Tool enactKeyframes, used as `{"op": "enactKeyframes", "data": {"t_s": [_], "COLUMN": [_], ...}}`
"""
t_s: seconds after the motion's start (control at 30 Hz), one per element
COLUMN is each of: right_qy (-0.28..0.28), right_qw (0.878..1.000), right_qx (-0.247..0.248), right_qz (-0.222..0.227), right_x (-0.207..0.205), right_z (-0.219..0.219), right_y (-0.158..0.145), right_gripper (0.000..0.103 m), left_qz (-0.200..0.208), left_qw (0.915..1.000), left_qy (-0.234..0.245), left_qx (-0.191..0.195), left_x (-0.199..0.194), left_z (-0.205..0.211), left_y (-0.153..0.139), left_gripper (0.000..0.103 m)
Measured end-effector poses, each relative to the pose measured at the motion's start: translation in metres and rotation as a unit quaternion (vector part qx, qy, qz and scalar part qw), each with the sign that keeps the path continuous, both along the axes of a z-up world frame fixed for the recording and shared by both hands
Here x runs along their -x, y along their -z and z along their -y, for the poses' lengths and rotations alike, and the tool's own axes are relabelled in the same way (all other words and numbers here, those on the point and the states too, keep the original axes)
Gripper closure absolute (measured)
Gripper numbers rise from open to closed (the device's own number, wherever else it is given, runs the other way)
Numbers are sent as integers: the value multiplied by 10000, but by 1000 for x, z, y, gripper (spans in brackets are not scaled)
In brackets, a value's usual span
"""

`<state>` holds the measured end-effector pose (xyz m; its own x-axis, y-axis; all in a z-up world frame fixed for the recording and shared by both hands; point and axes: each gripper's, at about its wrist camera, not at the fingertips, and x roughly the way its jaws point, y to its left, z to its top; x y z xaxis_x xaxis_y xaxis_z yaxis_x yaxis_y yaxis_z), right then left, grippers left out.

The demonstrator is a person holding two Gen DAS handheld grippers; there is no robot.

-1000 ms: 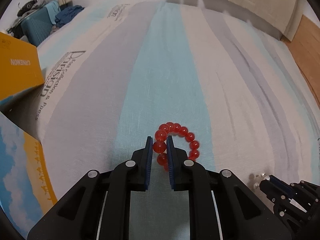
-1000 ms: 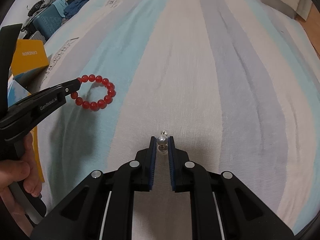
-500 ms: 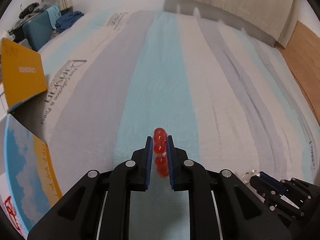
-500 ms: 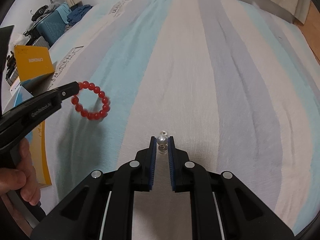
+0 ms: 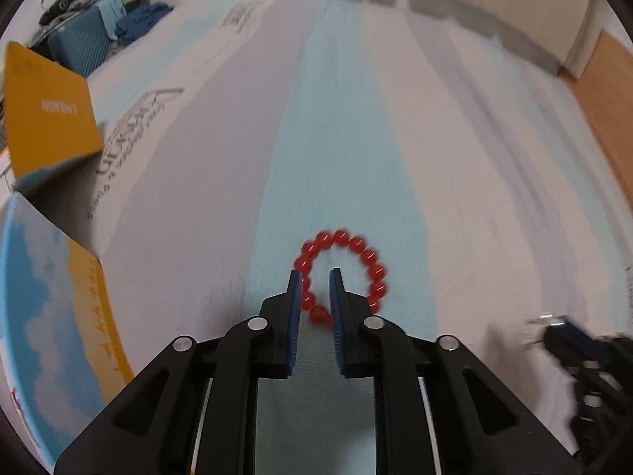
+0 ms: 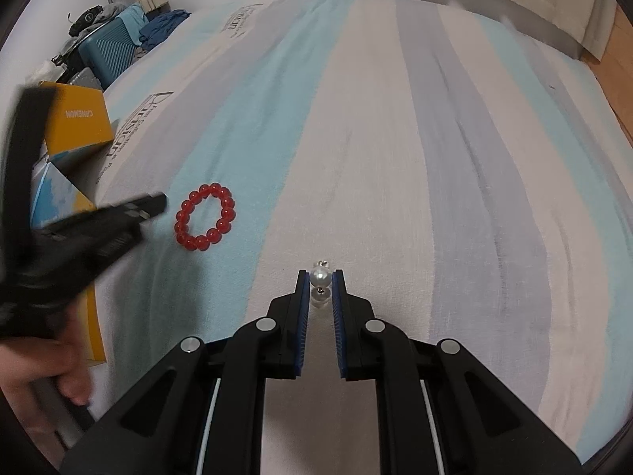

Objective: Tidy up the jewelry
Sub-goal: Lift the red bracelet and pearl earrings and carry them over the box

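Two steep-down wrist views over striped bedspread (shared: red bracelet)

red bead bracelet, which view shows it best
The right wrist view: the red bead bracelet lies whole and sharp on the striped sheet. In the left wrist view it is blurred, its near beads behind the opening left gripper.

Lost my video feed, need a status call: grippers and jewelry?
Left gripper opening, red bead bracelet released on the bedsheet. Right gripper shut on pearl piece. Nothing in the way.
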<state>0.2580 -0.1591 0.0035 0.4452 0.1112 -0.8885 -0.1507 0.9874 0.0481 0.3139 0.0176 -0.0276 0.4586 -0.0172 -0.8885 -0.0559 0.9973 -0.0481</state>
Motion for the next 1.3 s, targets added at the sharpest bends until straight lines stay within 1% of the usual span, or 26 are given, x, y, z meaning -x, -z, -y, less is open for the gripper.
{"op": "enactKeyframes", "data": {"t_s": [0.03,0.07,0.1,0.13,0.2,0.3,0.33,0.37,0.4,0.43,0.47,0.5,0.63,0.7,0.93,1.07,1.3], "right_qy": [3,5,5,5,-15,-48,-59,-67,-71,-73,-74,-68,-27,-1,8,3,-26], "right_qw": [10000,10000,10000,10000,10000,9999,9999,9999,9999,9998,9998,9998,9998,9999,9999,9999,10000], "right_qx": [-5,-14,-19,-23,-23,-22,-23,-22,-19,-23,-26,-34,-61,-73,-97,-109,-85], "right_qz": [3,-2,-11,-22,-51,-100,-122,-139,-149,-164,-172,-176,-163,-149,-111,-88,-19], "right_x": [0,0,-1,-2,-3,-6,-7,-8,-8,-8,-9,-9,-10,-10,-9,-9,-6], "right_z": [-1,0,0,0,0,-1,-1,-2,-2,-2,-2,-2,0,1,1,1,0], "right_y": [0,0,1,1,3,7,9,10,12,13,14,15,15,14,12,11,6], "right_gripper": [92,92,92,92,92,92,92,92,92,92,92,92,92,92,92,92,92], "left_qz": [-99,-175,-242,-286,-323,-316,-311,-303,-291,-294,-285,-274,-198,-151,174,291,304], "left_qw": [9999,9998,9996,9995,9993,9992,9992,9992,9994,9994,9995,9995,9997,9997,9993,9987,9989], "left_qy": [-14,-37,-60,-71,-111,-152,-159,-145,-129,-119,-104,-92,-142,-137,-72,-20,81], "left_qx": [-62,-81,-117,-144,-146,-210,-216,-203,-139,-123,-118,-108,82,116,319,428,351], "left_x": [-2,-5,-7,-9,-12,-14,-14,-14,-14,-15,-16,-16,-14,-13,-2,2,11], "left_z": [1,1,1,1,-1,1,1,2,2,2,2,2,-2,-2,-4,-3,1], "left_y": [9,17,24,30,38,42,42,42,41,41,40,40,34,30,0,-14,-25], "left_gripper": [70,60,56,56,50,48,49,55,68,75,85,90,91,91,91,91,91]}}
